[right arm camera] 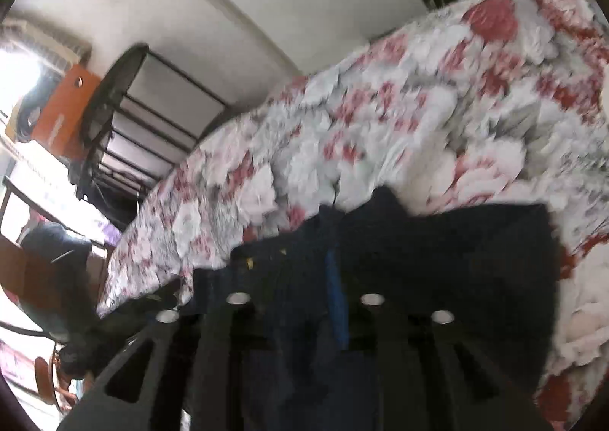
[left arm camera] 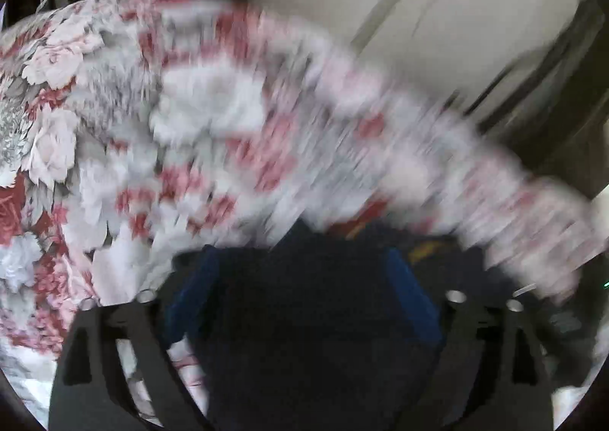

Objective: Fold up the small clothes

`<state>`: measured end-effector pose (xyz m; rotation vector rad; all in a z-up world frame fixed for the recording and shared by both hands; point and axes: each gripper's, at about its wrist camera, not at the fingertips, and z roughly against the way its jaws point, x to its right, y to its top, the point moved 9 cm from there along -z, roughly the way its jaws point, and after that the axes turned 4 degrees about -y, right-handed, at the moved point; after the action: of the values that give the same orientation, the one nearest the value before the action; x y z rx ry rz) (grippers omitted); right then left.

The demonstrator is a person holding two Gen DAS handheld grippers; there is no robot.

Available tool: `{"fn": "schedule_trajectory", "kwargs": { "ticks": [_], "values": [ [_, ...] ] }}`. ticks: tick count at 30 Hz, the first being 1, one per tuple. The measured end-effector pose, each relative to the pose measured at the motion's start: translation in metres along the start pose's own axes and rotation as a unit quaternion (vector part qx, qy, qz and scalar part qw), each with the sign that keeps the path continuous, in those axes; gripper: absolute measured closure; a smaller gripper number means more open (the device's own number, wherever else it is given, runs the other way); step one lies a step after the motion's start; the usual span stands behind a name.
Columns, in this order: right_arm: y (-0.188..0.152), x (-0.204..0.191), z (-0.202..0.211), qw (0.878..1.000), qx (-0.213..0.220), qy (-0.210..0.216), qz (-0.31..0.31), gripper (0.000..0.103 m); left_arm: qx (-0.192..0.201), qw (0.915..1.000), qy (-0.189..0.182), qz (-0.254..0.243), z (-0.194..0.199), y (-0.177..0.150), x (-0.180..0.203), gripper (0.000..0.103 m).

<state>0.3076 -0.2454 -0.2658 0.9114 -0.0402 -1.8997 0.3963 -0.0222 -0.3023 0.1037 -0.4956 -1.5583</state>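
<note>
Floral bedspread (left arm camera: 114, 126) behind dark garment (left arm camera: 304, 316) between spread left gripper (left arm camera: 300, 278) fingers; right gripper (right arm camera: 304, 278) part-open, grip indiscernible.

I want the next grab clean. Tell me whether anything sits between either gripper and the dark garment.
Nothing visible does. The dark garment already lies between the fingers of the left gripper and, in the right wrist view, of the right gripper, on the floral bedspread. Blur and darkness could hide small things.
</note>
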Motion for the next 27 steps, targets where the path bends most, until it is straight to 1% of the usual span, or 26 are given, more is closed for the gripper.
{"fn": "schedule_trajectory", "kwargs": {
  "ticks": [1,2,3,4,5,6,7,8,9,11,12,13,14,15,16,17,18,19,20,21,22,23,24,25,26,27],
  "values": [
    [-0.004,0.009,-0.005,1.0,-0.007,-0.012,-0.01,0.063,-0.025,0.9994,0.025,0.006,-0.013,-0.008,-0.008,0.015],
    [-0.008,0.021,-0.01,0.999,-0.01,-0.029,-0.027,0.074,-0.033,0.999,0.023,0.017,-0.021,-0.012,-0.012,0.014],
    [-0.008,0.032,-0.011,0.998,-0.008,-0.033,-0.048,0.095,-0.027,0.9993,0.02,0.019,-0.019,-0.011,-0.011,0.014],
    [-0.007,0.042,-0.008,0.997,-0.007,-0.042,-0.07,0.098,-0.019,0.9994,0.023,0.019,-0.012,-0.007,-0.009,0.016],
    [-0.004,0.044,-0.004,0.996,0.002,-0.052,-0.074,0.095,-0.007,0.9995,0.026,0.017,-0.004,-0.004,-0.008,0.017],
    [0.001,0.04,0.004,0.996,0.017,-0.063,-0.062,0.089,0.018,0.9992,0.034,0.01,0.007,0.002,-0.006,0.017],
    [0.005,0.022,0.011,0.997,0.029,-0.058,-0.031,0.085,0.049,0.9979,0.042,-0.01,0.021,0.008,0.0,0.017],
    [0.003,0.013,0.014,0.998,0.028,-0.048,-0.016,0.073,0.065,0.9968,0.037,-0.029,0.031,0.011,0.01,0.015],
    [0.001,-0.002,0.012,0.999,0.02,-0.031,0.003,0.063,0.07,0.9962,0.017,-0.049,0.035,0.01,0.025,0.013],
    [-0.013,-0.027,-0.003,0.999,-0.015,0.001,0.038,0.055,0.047,0.9959,-0.004,-0.077,0.027,0.001,0.043,0.004],
    [-0.02,-0.032,-0.009,0.999,-0.032,0.01,0.043,0.054,0.024,0.9955,0.003,-0.091,0.015,-0.005,0.051,0.005],
    [-0.034,-0.033,-0.023,0.997,-0.067,0.014,0.048,0.054,-0.012,0.9938,0.032,-0.105,-0.003,-0.018,0.048,0.005],
    [-0.039,-0.028,-0.028,0.996,-0.077,0.005,0.047,0.058,-0.044,0.9902,0.067,-0.114,-0.018,-0.03,0.038,0.004],
    [-0.039,-0.017,-0.032,0.997,-0.076,0.004,0.03,0.072,-0.055,0.988,0.08,-0.121,-0.026,-0.035,0.036,0.004],
    [-0.037,-0.008,-0.032,0.997,-0.077,0.008,0.007,0.081,-0.046,0.9887,0.076,-0.12,-0.024,-0.034,0.035,0.004],
    [-0.033,0.004,-0.03,0.996,-0.079,0.013,-0.027,0.098,-0.047,0.9888,0.077,-0.119,-0.019,-0.031,0.035,0.004],
    [-0.027,0.018,-0.025,0.995,-0.074,0.015,-0.059,0.1,-0.037,0.9888,0.083,-0.118,-0.01,-0.023,0.033,0.004],
    [-0.018,0.036,-0.016,0.994,-0.054,0.009,-0.09,0.1,-0.023,0.9886,0.093,-0.116,-0.002,-0.017,0.027,0.004],
    [-0.011,0.053,-0.006,0.994,-0.034,-0.015,-0.106,0.1,-0.004,0.9836,0.142,-0.111,0.007,-0.008,0.012,0.004],
    [-0.008,0.061,-0.002,0.993,-0.026,-0.023,-0.116,0.1,0.003,0.975,0.197,-0.102,0.011,-0.004,-0.009,0.004],
    [-0.004,0.076,0.008,0.989,-0.017,-0.029,-0.144,0.1,-0.007,0.9721,0.217,-0.089,0.01,-0.004,-0.025,0.004],
    [-0.003,0.079,0.013,0.988,-0.012,-0.032,-0.153,0.098,-0.02,0.9776,0.198,-0.068,0.009,-0.007,-0.033,0.004],
    [0.0,0.076,0.024,0.988,-0.003,-0.039,-0.147,0.091,-0.029,0.9864,0.158,-0.036,0.012,-0.009,-0.036,0.005],
    [0.002,0.068,0.03,0.991,0.003,-0.043,-0.129,0.086,-0.026,0.9917,0.125,-0.017,0.016,-0.008,-0.032,0.006],
    [0.003,0.053,0.035,0.994,0.007,-0.034,-0.1,0.076,-0.018,0.9956,0.092,-0.011,0.024,-0.009,-0.026,0.006],
    [0.0,0.036,0.037,0.997,0.003,-0.015,-0.075,0.069,-0.011,0.9979,0.061,-0.019,0.032,-0.009,-0.014,0.006]
  ]
}}
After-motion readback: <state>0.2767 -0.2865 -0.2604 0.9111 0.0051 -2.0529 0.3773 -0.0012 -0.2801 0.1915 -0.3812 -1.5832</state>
